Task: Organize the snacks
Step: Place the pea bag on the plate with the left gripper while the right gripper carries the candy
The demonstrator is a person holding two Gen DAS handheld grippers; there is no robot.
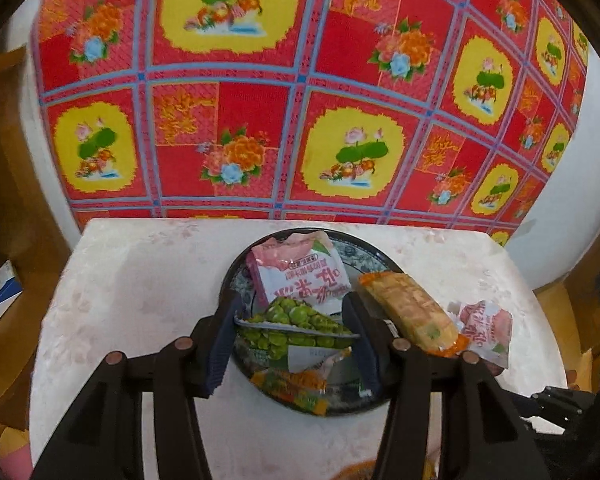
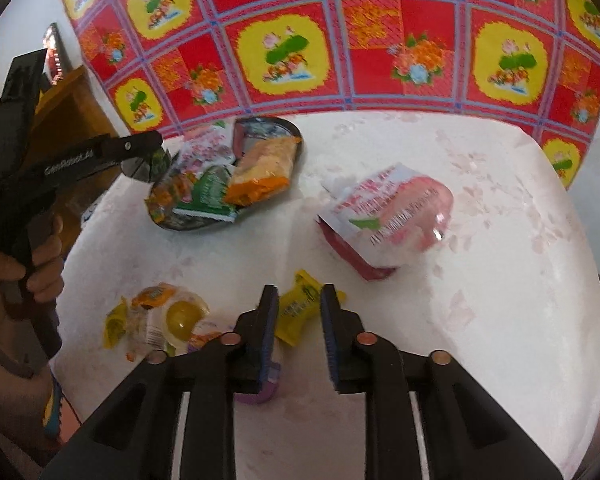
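— What's in your left gripper point(image 1: 296, 330)?
— I'm clamping the green pea packet point(image 1: 296, 326) over the plate point(image 1: 236, 276).
— And the right gripper point(image 2: 298, 320)?
— Its jaws stand slightly apart; the yellow candy point(image 2: 296, 312) lies between them, probably untouched. A pink packet point(image 2: 388, 216) lies farther right.

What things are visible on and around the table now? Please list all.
table: one, white cloth, under everything
floral cloth: one, red and yellow, behind table
plate: one, dark, patterned, on table
pink packet: two, one in plate, one on table
green pea packet: one, over plate
orange-green packet: one, in plate
orange cracker packet: one, across plate's rim
yellow packet: one, on table
jelly cup: one, clear and yellow, on table
left gripper: black, holding green pea packet
right gripper: black, open, over yellow packet
hand: one, holding left gripper
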